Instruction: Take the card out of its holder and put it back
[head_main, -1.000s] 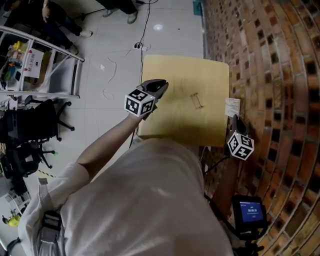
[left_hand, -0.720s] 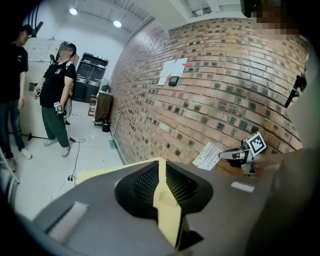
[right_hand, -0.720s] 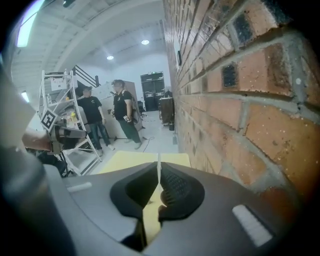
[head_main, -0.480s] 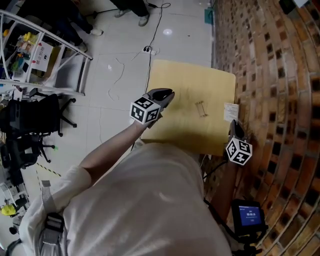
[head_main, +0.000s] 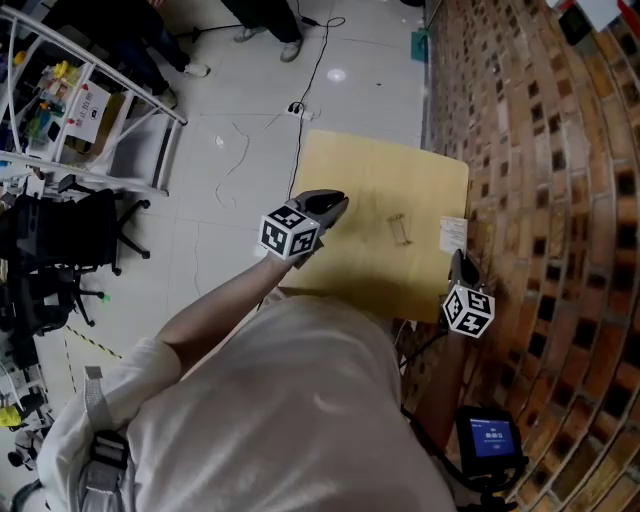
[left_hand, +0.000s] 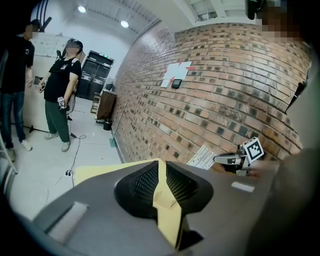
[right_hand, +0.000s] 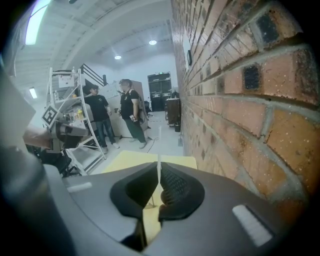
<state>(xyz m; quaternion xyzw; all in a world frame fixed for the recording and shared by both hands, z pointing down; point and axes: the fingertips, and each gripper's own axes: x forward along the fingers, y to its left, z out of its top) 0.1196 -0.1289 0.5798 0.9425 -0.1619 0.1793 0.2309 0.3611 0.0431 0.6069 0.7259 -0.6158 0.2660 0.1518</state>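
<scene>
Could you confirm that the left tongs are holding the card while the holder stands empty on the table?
Not quite: it is the right tongs that are holding the card, as the right gripper view shows; the holder does stand empty on the table.

Gripper (right_hand: 159, 172) tight on a thin, edge-on card (right_hand: 158, 162) above yellow table (right_hand: 127, 160).
</scene>
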